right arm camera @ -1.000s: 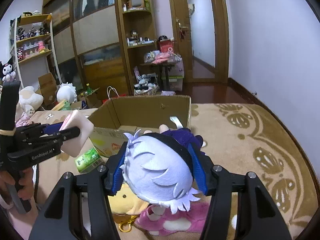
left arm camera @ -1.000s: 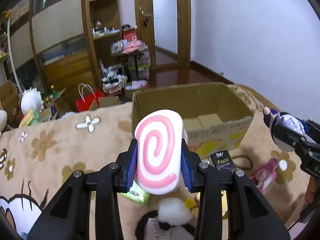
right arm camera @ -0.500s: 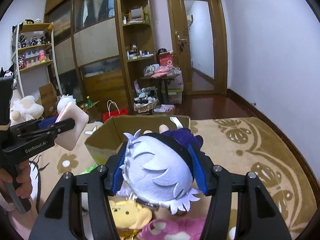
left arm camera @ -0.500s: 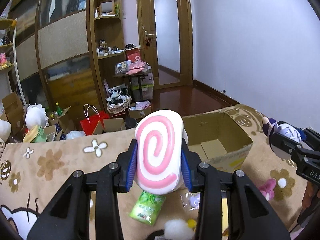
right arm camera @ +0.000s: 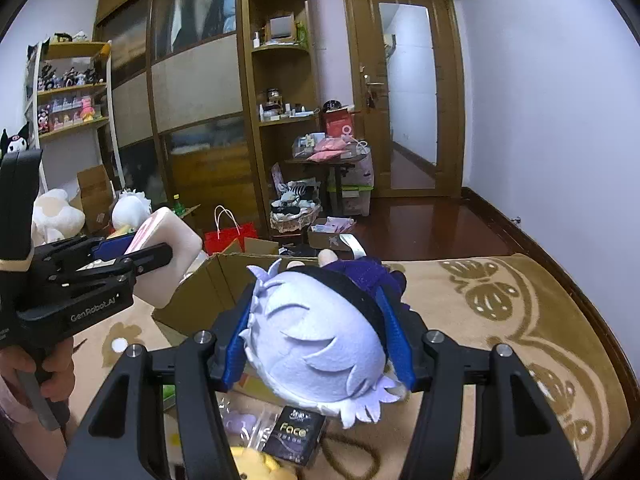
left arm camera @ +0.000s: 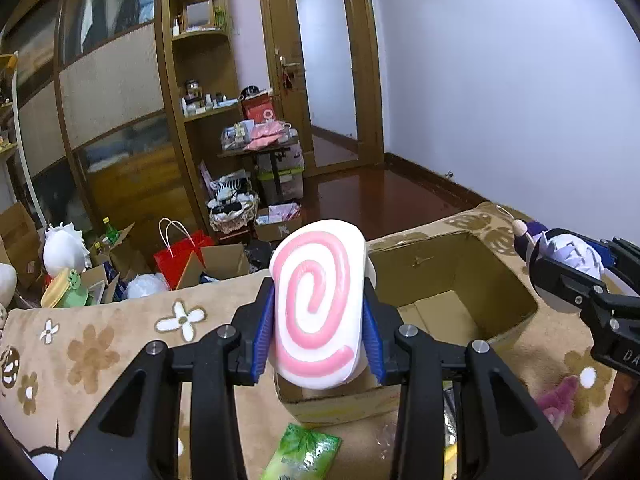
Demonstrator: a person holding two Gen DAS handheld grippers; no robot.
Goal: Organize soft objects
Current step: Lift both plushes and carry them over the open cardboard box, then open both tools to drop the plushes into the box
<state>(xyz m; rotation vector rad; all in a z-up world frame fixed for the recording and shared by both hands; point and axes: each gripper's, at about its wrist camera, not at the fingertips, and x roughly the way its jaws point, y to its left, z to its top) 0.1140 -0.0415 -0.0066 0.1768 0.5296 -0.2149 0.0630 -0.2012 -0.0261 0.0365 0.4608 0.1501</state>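
Here, in the left wrist view, the left hand-held gripper (left arm camera: pixel 318 330) clamps the swirl cushion (left arm camera: pixel 318 304) by its two flat sides between blue pads, so the pink spiral faces the camera and the soft body cannot sag out. The cardboard box (left arm camera: pixel 460 264) sits open at about 2 o'clock of the cushion, on the flowered blanket (left arm camera: pixel 96 356), likely its destination. At 3 o'clock the right hand-held gripper (left arm camera: pixel 560 272) carries its doll

In the right wrist view, that gripper (right arm camera: pixel 318 344) squeezes the white-haired plush doll (right arm camera: pixel 316 340) across the head, the firmest part to grip, body trailing toward 12 o'clock over the box (right arm camera: pixel 224 288). The left gripper (right arm camera: pixel 132 258) holds the cushion (right arm camera: pixel 168 256) at 10 o'clock, beside the box's near corner
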